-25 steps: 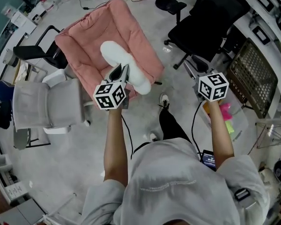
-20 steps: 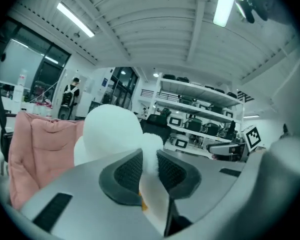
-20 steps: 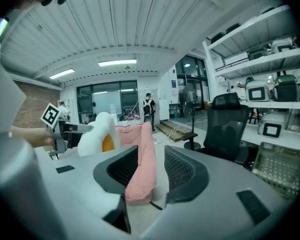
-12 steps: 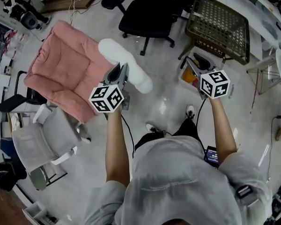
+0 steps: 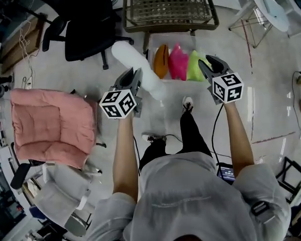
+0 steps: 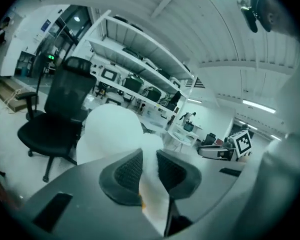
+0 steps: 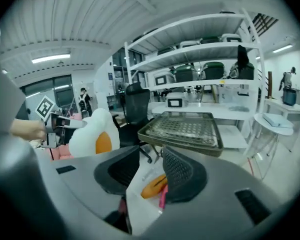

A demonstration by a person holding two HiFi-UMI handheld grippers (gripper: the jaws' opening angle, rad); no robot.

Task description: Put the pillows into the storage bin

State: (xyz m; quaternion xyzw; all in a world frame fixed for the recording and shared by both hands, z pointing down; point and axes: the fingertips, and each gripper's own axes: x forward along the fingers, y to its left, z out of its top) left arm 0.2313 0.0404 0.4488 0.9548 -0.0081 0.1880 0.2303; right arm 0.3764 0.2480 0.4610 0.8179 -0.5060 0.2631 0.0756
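Left gripper has its jaws nearly together on the rim of the egg pillow. Its own view shows white fabric squished between the pads. The rest of the pillow pokes out fwd from the jaws, up in the air. In head view it sits just beside the left end of the bin, so not in yet.

The bin's on the floor in front of the person, right by the mesh rack. It already has orange, pink and green pillows stood side by side in it.

Right gripper is empty. Its jaws are part open and have just been closing a bit, w/ nothing between them. You only see bin stuff thru the gap. It hangs near the green one.

Handling-wise, imo this thing is plush, so light, soft and squashy. A one-sided edge pinch carries it w/o much droop. It's not fragile, and the fabric prob won't slip on those ribbed pads. Best hold is the thin rim, b/c the middle looks too fat for the jaws. The bin looks pretty full, so it'll prob need squashing in next to the orange one.
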